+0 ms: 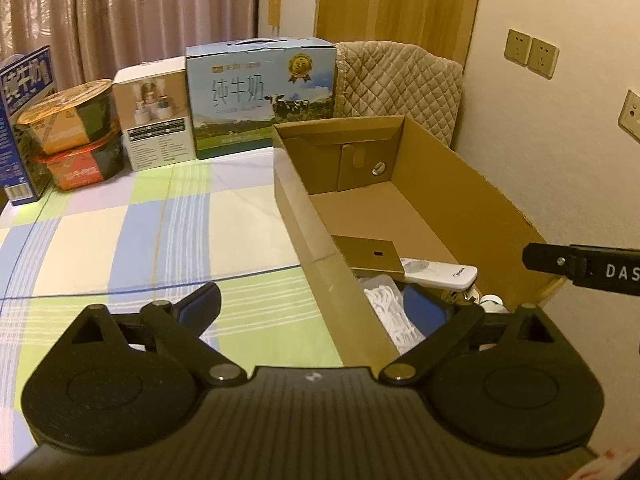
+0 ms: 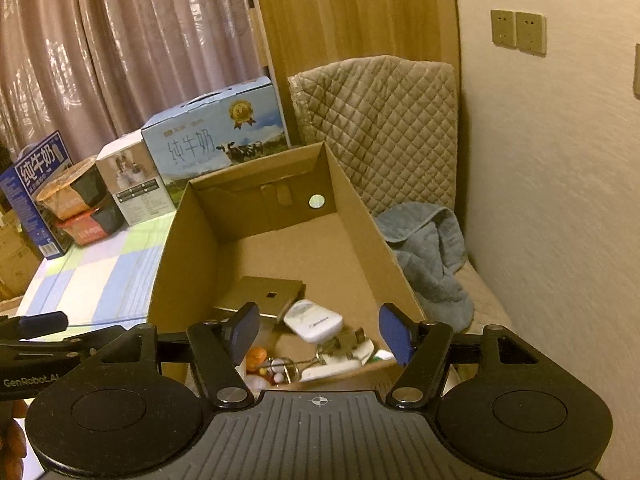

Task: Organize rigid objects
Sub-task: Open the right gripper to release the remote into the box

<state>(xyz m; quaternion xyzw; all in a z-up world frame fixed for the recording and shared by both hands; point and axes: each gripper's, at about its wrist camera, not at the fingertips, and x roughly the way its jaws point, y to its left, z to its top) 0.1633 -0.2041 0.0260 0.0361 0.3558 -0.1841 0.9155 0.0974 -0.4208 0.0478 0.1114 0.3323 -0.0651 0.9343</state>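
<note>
An open cardboard box [image 1: 472, 184] stands on the checked tablecloth; the right wrist view shows it too [image 2: 352, 240]. In its near end lie a white remote [image 1: 440, 271] [image 2: 314, 320], a flat brown card box [image 1: 370, 254] [image 2: 264, 292], a pack of white floss picks [image 1: 390, 312], and small keys and trinkets [image 2: 280, 366]. My left gripper [image 1: 312, 306] is open and empty, straddling the box's left wall. My right gripper [image 2: 320, 332] is open and empty above the box's near end.
Two milk cartons [image 1: 260, 100] [image 1: 24, 120], a white product box [image 1: 154, 116] and stacked noodle bowls [image 1: 74, 128] line the table's back. A quilted chair [image 2: 376, 128] with a blue towel [image 2: 428, 252] stands by the right wall.
</note>
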